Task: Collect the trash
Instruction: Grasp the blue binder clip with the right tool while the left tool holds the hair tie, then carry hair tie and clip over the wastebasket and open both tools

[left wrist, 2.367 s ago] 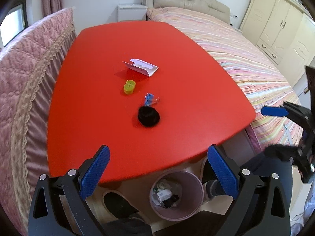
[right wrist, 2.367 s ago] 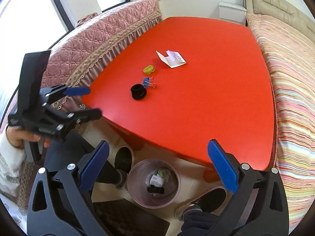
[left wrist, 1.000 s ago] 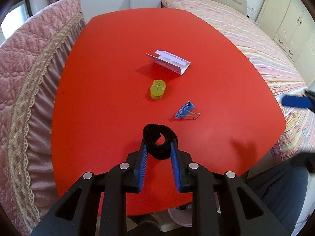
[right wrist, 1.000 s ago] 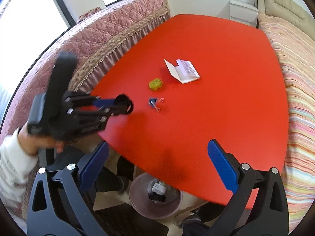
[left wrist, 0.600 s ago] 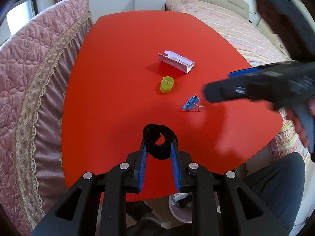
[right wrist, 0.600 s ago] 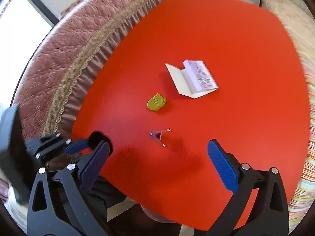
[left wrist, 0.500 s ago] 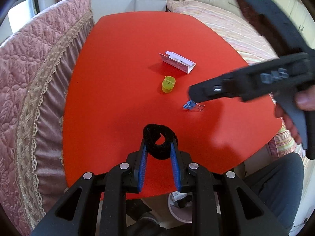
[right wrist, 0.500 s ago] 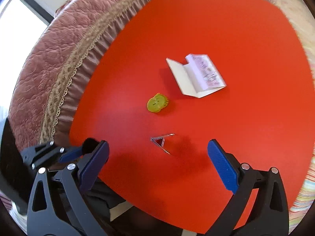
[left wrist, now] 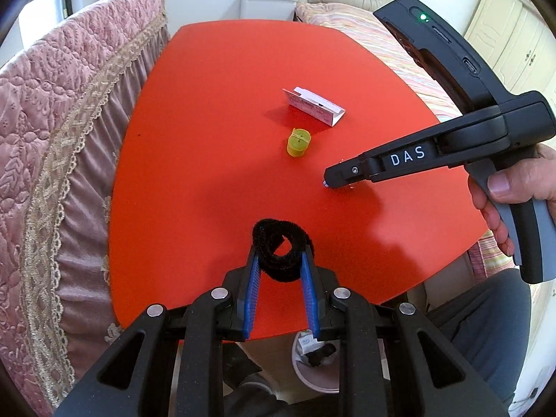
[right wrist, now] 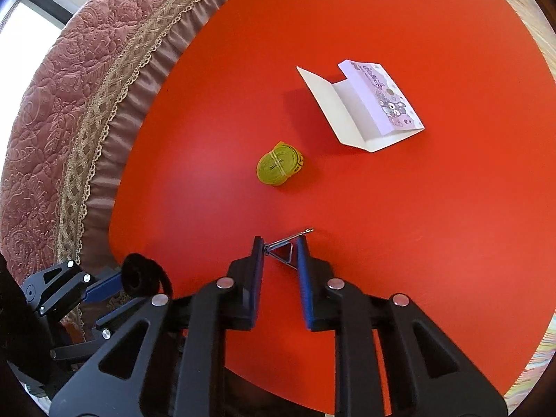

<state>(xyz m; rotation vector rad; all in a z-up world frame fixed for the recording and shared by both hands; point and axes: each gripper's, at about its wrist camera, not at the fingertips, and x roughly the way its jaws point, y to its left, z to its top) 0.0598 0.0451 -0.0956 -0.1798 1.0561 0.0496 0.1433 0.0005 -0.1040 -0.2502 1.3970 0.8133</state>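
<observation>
Right tongs (right wrist: pixel 279 255), low centre frame, straddle binder clip (right wrist: pixel 283 252) on desk (right wrist: pixel 417 226), closing; grip unconfirmed. Left tongs (left wrist: pixel 280 264) clenched on black loop (left wrist: pixel 281 248).

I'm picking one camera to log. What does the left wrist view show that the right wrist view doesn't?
Only the left wrist view shows the trash bin below the table edge and the person's right hand. Only the right wrist view shows the binder clip between the right gripper fingers. Both show the left gripper clamping the black fuzzy roll, the yellow tape roll and the folded card.
</observation>
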